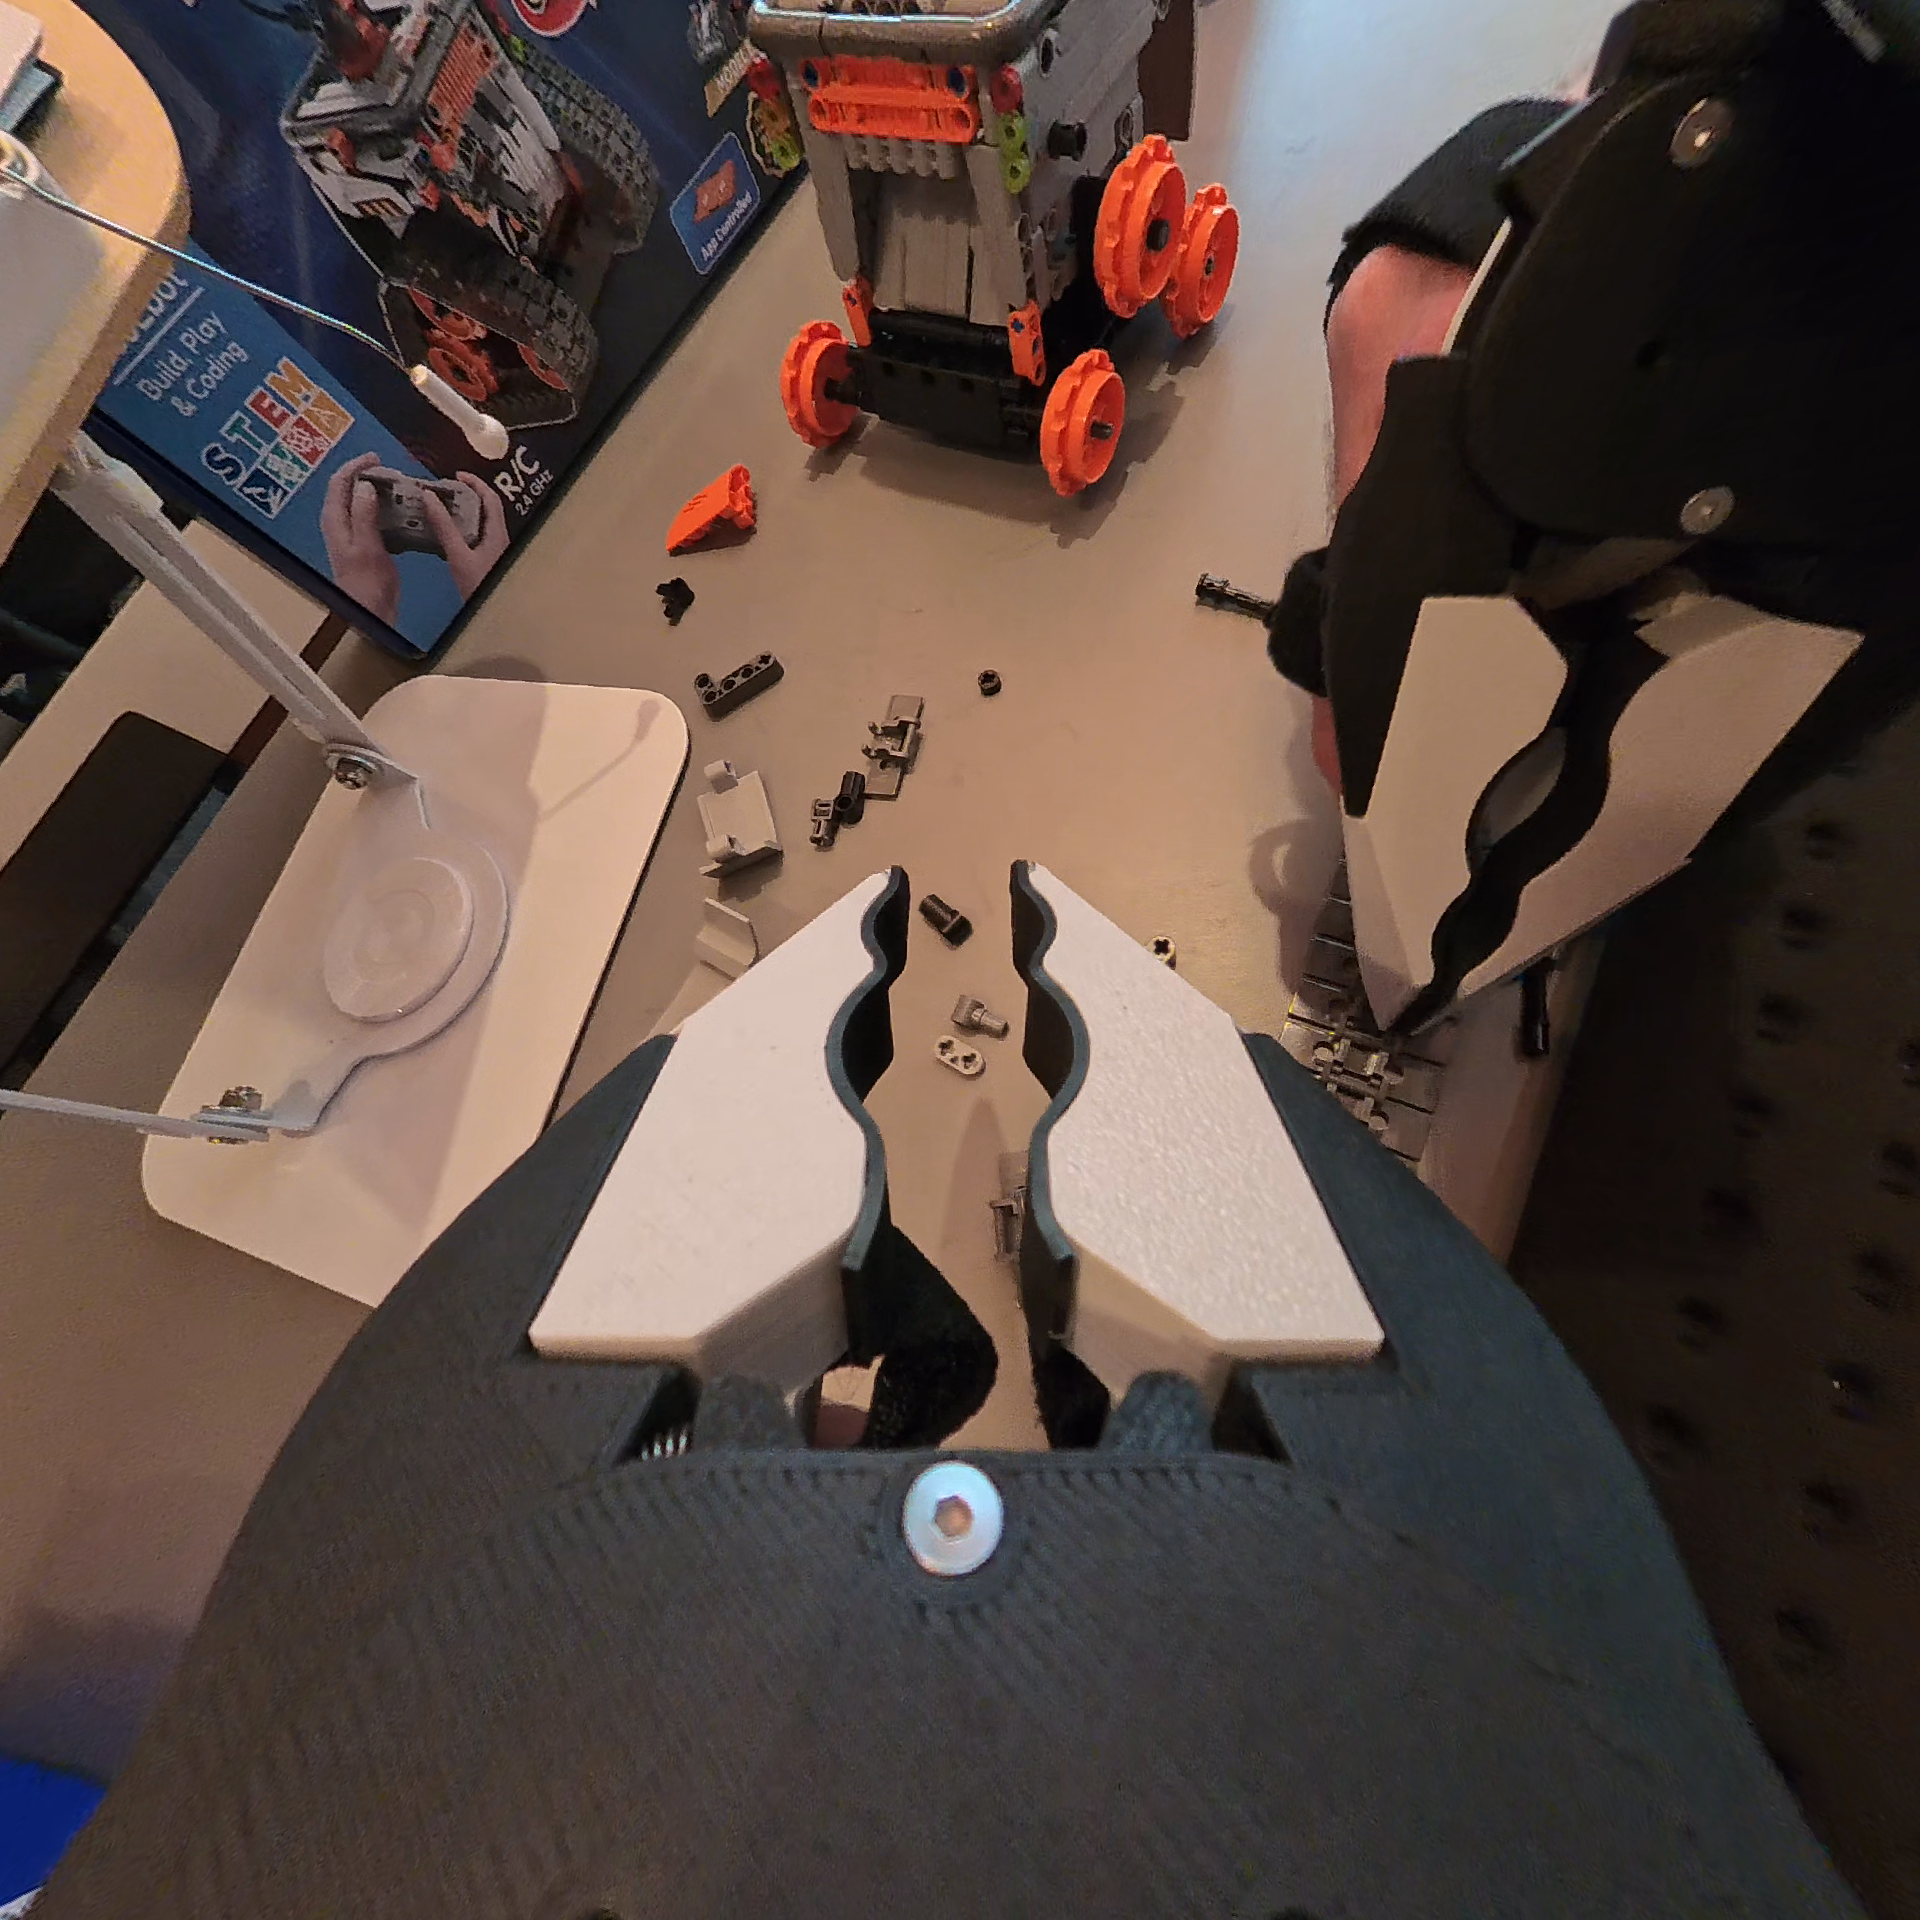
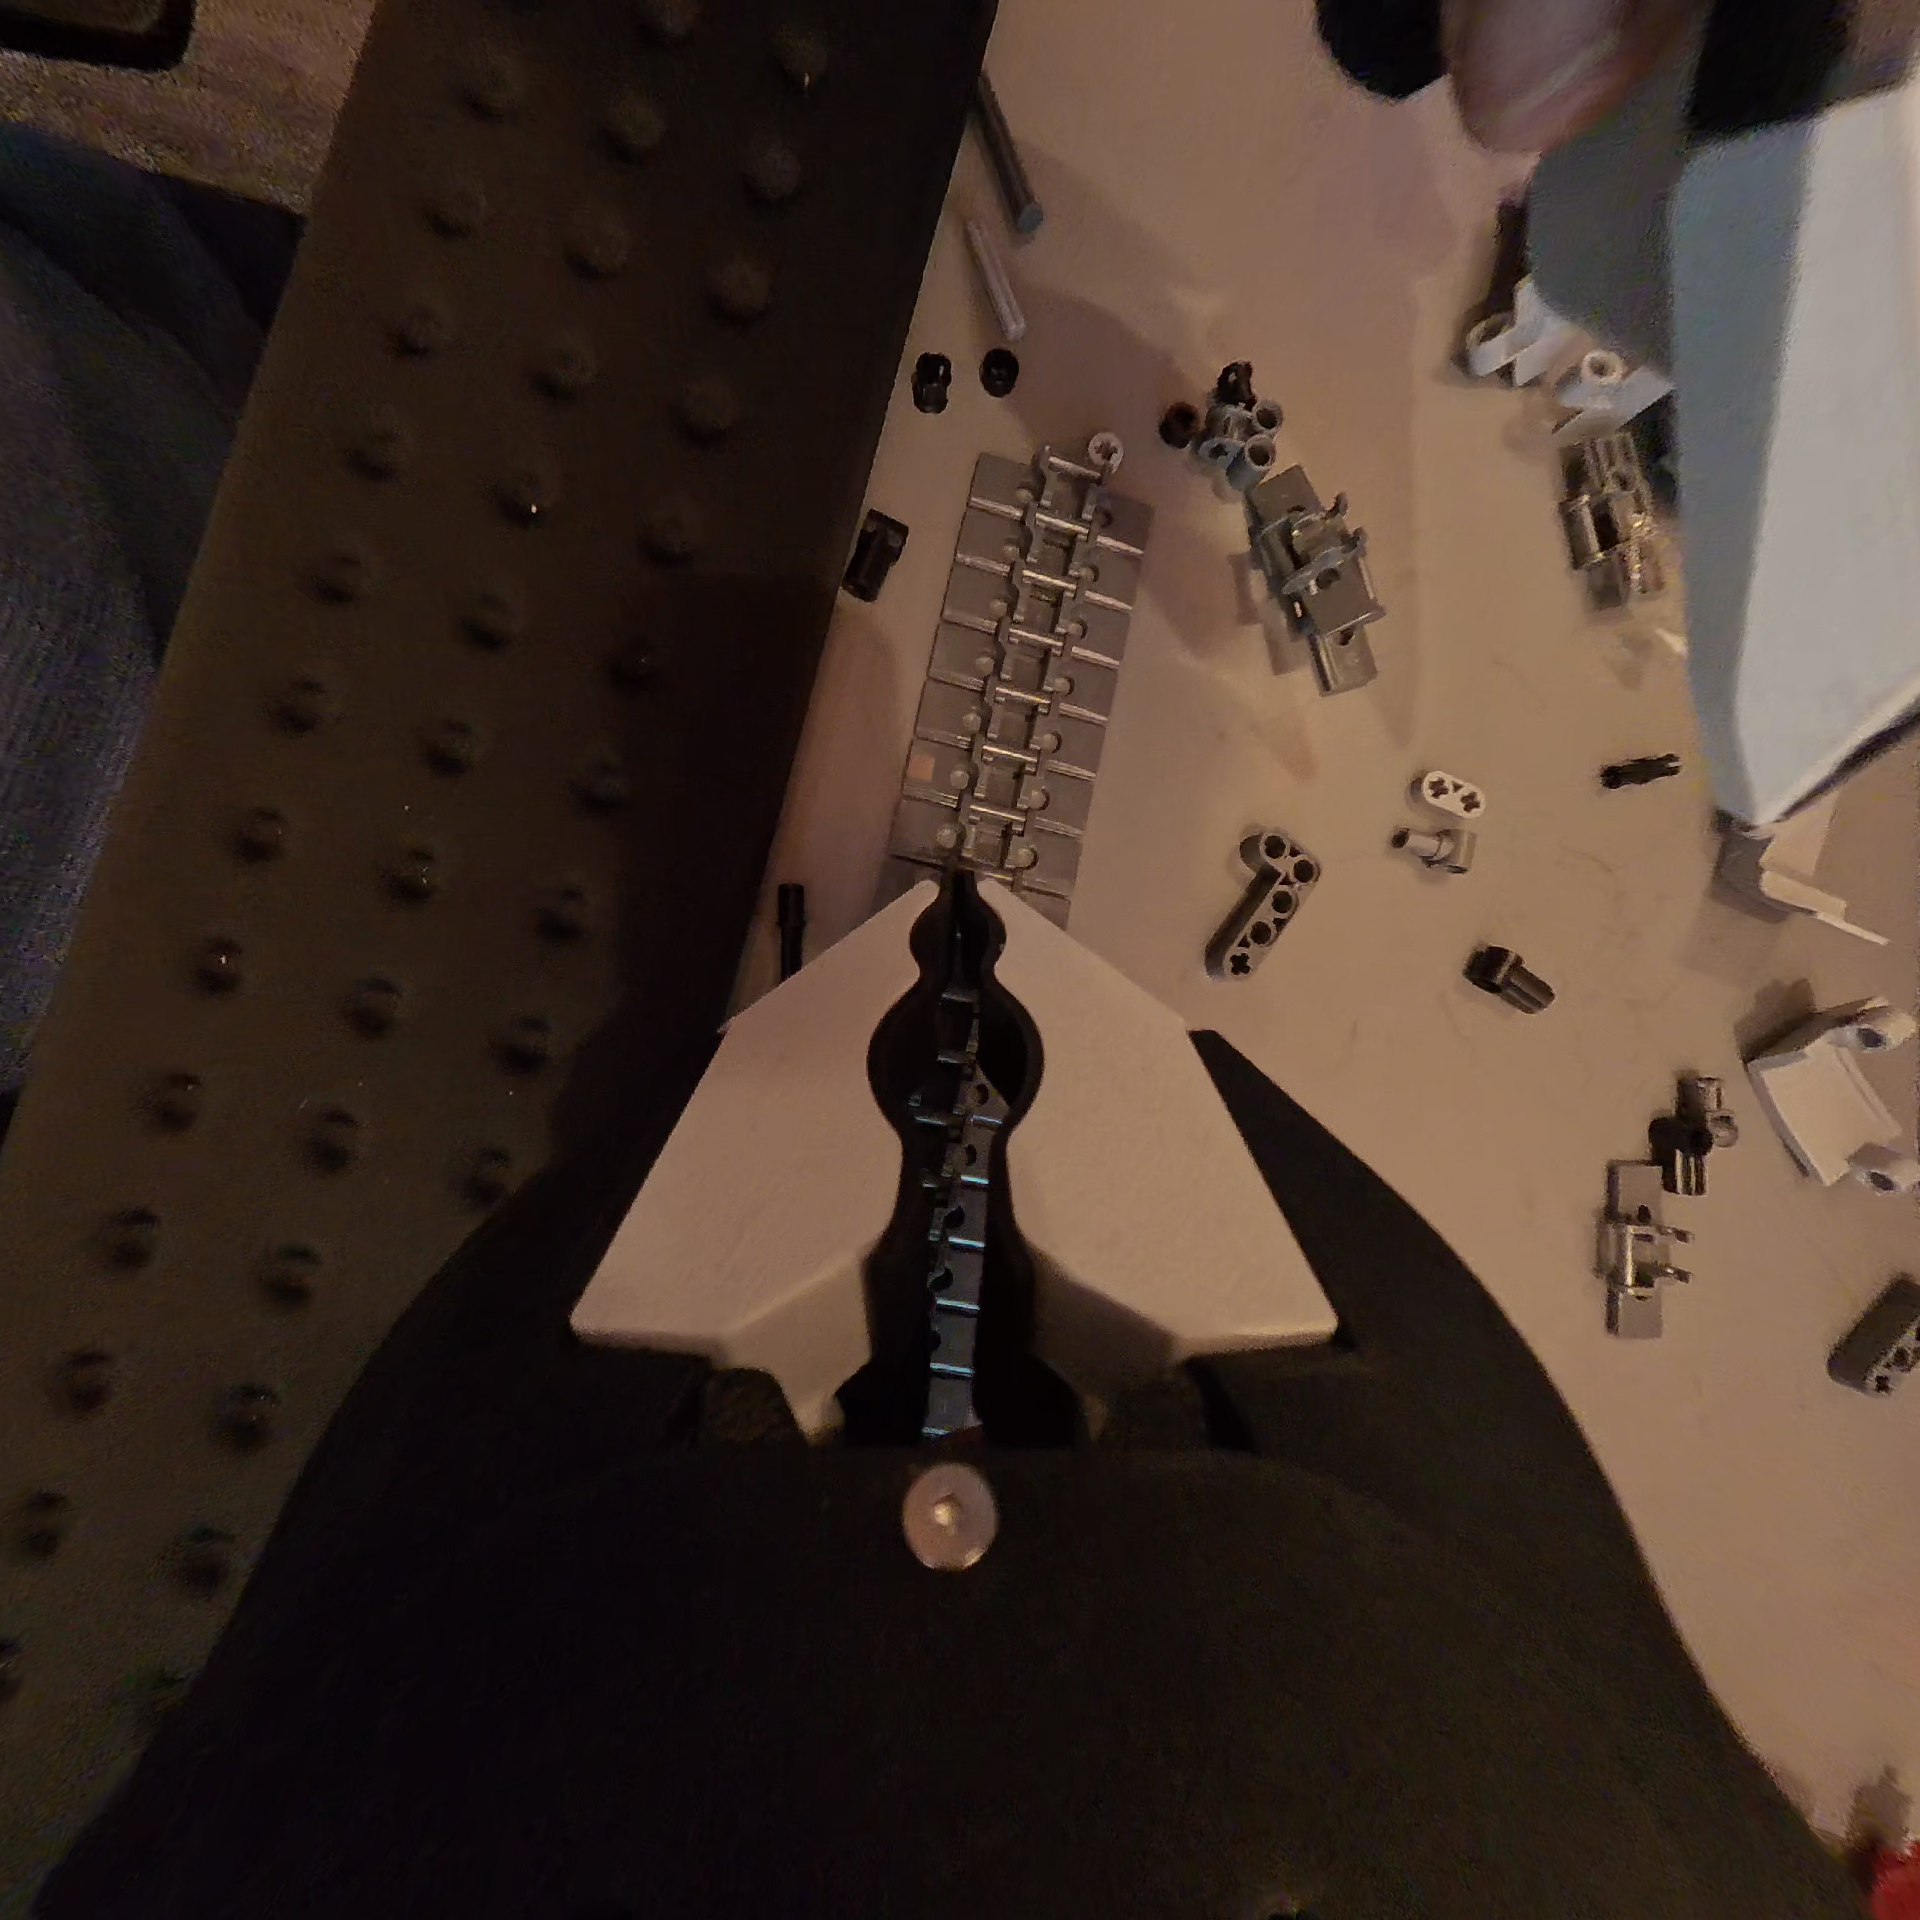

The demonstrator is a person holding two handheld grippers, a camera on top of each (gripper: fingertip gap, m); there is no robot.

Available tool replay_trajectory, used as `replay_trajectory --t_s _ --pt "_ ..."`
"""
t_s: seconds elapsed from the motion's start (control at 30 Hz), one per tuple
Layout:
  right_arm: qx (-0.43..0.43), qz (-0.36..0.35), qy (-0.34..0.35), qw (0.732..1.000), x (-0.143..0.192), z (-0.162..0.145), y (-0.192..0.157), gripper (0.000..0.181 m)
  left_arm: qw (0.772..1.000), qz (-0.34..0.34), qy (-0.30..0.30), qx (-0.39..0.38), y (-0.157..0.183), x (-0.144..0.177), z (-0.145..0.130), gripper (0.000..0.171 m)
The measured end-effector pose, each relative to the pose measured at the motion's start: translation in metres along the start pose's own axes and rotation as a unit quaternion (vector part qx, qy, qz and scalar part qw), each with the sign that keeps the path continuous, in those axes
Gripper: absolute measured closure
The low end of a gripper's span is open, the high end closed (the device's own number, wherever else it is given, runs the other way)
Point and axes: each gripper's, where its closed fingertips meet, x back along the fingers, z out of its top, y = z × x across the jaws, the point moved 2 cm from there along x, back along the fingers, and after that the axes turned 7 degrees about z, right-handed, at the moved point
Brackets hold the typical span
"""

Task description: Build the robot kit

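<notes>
Right claw (image 2: 961, 883) grips tread strip (image 2: 1023, 665) lengthwise, pointing forward.

Warm, dim indoor light; the left wrist view is sharper and brighter; the right wrist view is dark, grainy, blurred at its upper right corner; both bend at the edges; soft shadows lie on the table (image 1: 1091, 644).

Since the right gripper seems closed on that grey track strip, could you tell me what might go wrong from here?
1. The right gripper pinches only one end of the track strip; the linked plates could sag or come apart if lifted.
2. The strip lies beside the studded black baseplate and might snag on its edge.
3. The open left gripper hovers over small loose pieces and could scatter them.
</notes>
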Motion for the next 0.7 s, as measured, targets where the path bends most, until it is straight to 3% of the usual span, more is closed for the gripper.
replay_trajectory --t_s 0.7 --pt "0.014 0.011 0.002 1.000 -0.012 0.017 0.006 0.181 1.000 0.017 0.017 0.020 -0.013 0.007 0.003 0.153"
